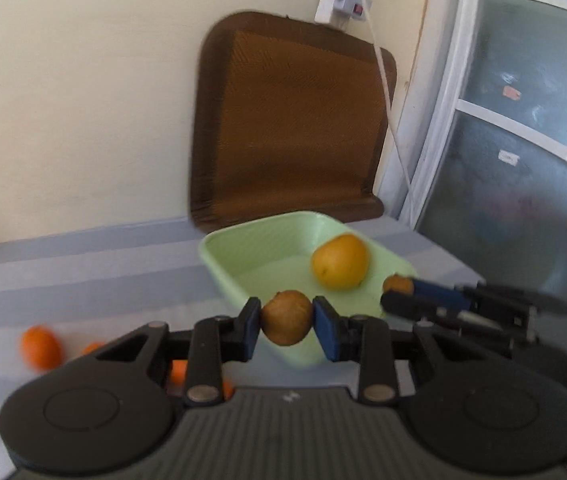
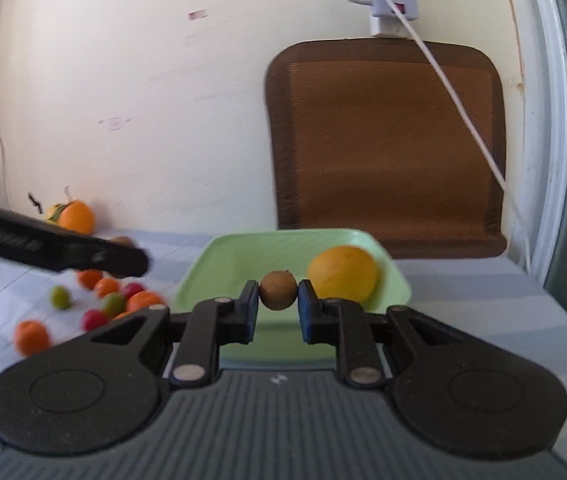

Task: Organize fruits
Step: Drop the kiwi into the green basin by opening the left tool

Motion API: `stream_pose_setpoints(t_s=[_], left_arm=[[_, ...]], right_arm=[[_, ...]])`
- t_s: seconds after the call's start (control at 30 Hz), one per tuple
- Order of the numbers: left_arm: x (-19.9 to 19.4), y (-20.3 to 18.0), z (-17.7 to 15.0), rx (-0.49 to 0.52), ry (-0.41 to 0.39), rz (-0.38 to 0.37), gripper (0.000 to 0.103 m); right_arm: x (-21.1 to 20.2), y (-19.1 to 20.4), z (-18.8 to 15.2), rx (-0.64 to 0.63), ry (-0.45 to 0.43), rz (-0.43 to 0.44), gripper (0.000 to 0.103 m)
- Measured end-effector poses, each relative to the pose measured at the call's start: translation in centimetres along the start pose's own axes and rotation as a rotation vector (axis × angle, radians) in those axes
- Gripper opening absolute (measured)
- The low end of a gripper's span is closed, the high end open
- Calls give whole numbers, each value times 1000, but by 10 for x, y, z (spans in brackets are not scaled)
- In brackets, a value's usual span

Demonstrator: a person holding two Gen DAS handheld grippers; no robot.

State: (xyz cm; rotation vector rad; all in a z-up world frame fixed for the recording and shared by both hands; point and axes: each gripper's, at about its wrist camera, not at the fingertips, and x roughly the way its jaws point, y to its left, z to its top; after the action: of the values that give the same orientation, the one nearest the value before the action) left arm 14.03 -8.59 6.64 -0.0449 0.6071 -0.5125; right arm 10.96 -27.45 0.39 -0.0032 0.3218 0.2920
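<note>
left tongs (image 1: 286,323) pinching a brown kiwi-ish fruit (image 1: 286,322) just in front of the green tray (image 1: 243,248), right tongs (image 2: 278,295) squeezing a smaller brown fruit (image 2: 278,290), big orange (image 2: 342,273) sitting in the tray, loose fruits (image 2: 99,300) blurring on the desk (image 2: 483,304), some getting cut off behind the tongs

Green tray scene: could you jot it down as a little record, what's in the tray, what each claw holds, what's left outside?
tray: green tray on striped cloth
in tray: one large orange
left gripper: shut on a brown fruit
right gripper: shut on a smaller brown fruit
outside tray: loose fruits, orange, green, red
</note>
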Motion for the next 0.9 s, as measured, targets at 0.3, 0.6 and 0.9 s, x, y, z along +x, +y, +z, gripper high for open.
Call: stream_pose_setpoints(t_s=[0.3,0.6,0.9], left_arm=[[73,3,12,-68,112,-49,29],[40,16,18,-119,44,-45,39],[-89,72,-23,-185,-136,106,44]], right_arm=[[22,-21,-8,36,13,-30,24],[20,-28,-9,90,-15,-23,25],[2,-33,-6,197,-66,0,27]])
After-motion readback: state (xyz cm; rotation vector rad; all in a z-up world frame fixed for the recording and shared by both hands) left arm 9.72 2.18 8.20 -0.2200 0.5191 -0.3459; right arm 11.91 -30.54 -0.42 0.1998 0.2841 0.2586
